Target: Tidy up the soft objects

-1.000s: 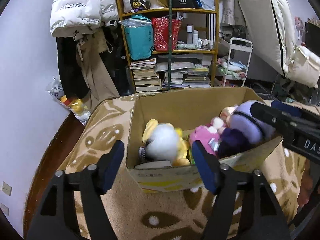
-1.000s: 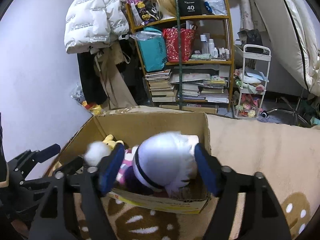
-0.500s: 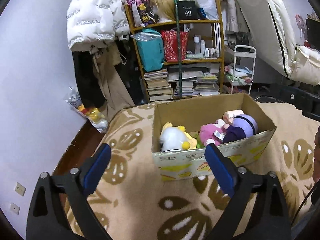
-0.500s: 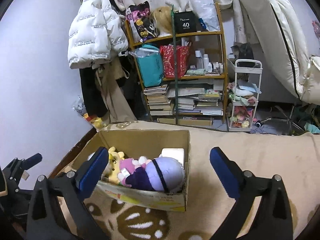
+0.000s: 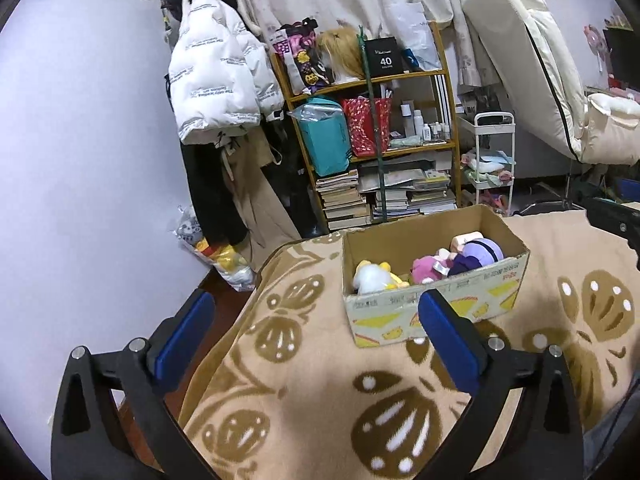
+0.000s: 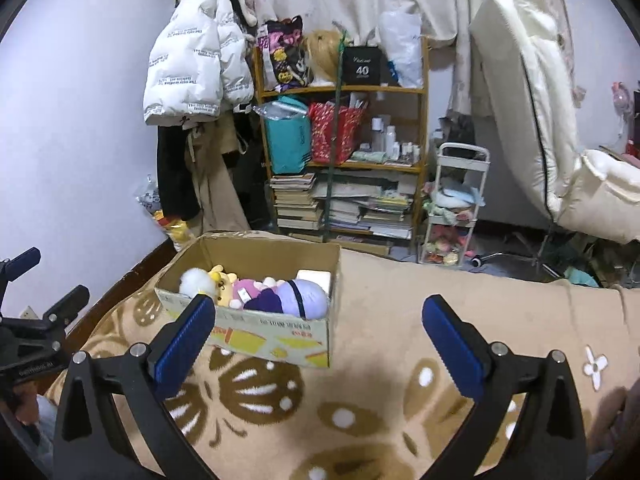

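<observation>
With both my grippers drawn back from the cardboard box (image 5: 436,312) at the blanket's (image 5: 320,400) far edge: left gripper (image 5: 316,336) and right gripper (image 6: 320,336) just opened wide, empty; plush toys (image 6: 256,292) deposited inside; sorting apparently near complete

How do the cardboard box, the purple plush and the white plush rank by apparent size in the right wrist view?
1. cardboard box
2. purple plush
3. white plush, though it is partly hidden
</observation>
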`<state>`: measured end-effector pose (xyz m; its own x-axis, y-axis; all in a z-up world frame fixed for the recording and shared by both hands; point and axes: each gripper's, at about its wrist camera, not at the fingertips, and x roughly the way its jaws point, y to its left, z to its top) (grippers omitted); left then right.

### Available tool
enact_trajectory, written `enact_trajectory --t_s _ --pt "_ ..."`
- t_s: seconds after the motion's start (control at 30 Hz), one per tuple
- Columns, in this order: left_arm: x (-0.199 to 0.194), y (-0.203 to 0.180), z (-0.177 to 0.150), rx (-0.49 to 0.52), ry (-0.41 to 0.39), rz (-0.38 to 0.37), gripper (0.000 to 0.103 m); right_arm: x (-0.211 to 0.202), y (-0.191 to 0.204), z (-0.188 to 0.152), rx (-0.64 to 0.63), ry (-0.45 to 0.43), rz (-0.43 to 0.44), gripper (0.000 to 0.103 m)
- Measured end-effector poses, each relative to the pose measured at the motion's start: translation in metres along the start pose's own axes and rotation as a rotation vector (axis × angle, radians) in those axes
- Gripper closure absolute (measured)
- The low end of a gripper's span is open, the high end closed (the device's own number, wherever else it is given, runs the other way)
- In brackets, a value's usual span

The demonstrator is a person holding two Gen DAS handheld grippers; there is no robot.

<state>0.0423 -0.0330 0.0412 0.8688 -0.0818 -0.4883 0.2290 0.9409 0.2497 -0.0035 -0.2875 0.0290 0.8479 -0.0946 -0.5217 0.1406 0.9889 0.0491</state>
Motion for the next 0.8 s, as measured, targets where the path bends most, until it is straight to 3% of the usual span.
enact_trajectory --t_s 0.37,0.67,0.8 --pt "-0.035 0.019 -0.021 -0.037 -0.004 0.005 0.002 -0.040 -0.005 -0.019 0.037 -0.046 0.036 0.000" --pt "-0.023 0.041 -0.039 -0.132 0.012 0.032 0.002 -0.031 0.017 -0.033 -0.057 -0.036 -0.002 0.000" --pt "-0.020 0.043 -0.040 -0.119 0.000 0.056 0.002 -0.024 0.026 -0.035 -0.098 -0.012 0.009 0.000"
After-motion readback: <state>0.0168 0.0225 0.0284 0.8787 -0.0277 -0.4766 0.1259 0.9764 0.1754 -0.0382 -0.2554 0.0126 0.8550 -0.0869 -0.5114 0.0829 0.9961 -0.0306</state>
